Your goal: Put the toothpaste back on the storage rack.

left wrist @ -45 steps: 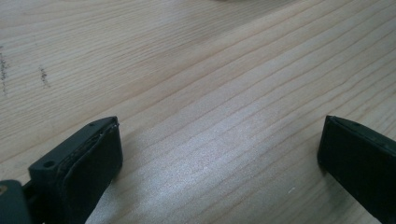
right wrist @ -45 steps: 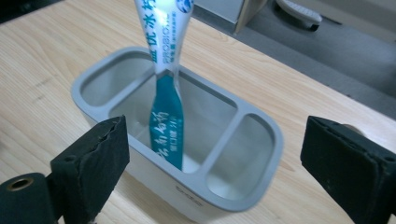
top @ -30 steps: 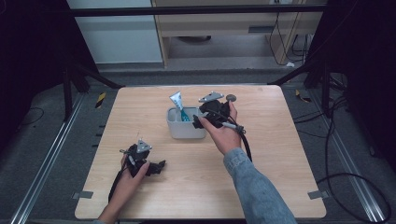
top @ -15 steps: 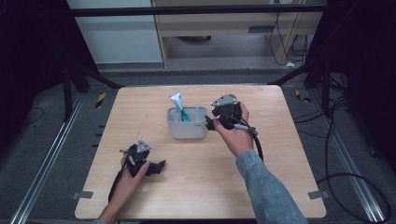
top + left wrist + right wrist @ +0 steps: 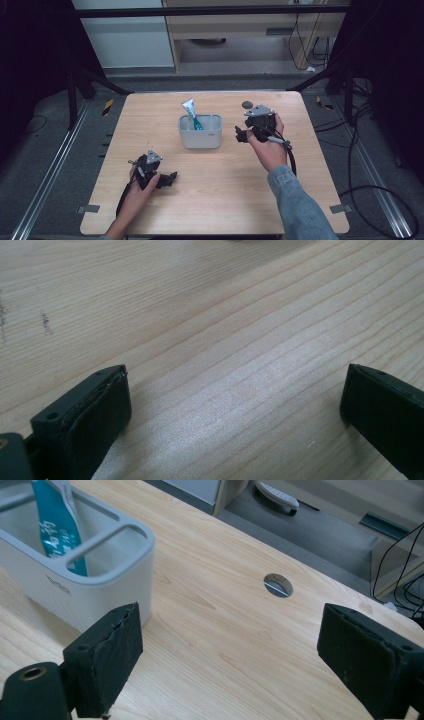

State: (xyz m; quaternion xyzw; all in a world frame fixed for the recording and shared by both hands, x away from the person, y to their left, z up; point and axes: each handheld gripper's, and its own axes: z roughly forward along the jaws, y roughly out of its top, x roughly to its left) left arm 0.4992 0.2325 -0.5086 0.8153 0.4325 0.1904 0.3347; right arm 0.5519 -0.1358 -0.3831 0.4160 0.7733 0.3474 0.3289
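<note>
Tube [image 5: 57, 530]: white print on teal, illegible. Caddy [image 5: 95, 587]: small embossed mark, too faint to be read.

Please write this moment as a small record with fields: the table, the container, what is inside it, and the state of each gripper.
table: light wood, round hole near far edge
container: grey divided holder, upright, mid-table
contents: teal and white tube, leaning, top above the rim
left gripper: open, holding nothing, low over near-left table
right gripper: open, holding nothing, right of the holder, apart from it

High view overhead; gripper views close, low — share table [image 5: 225, 190].
</note>
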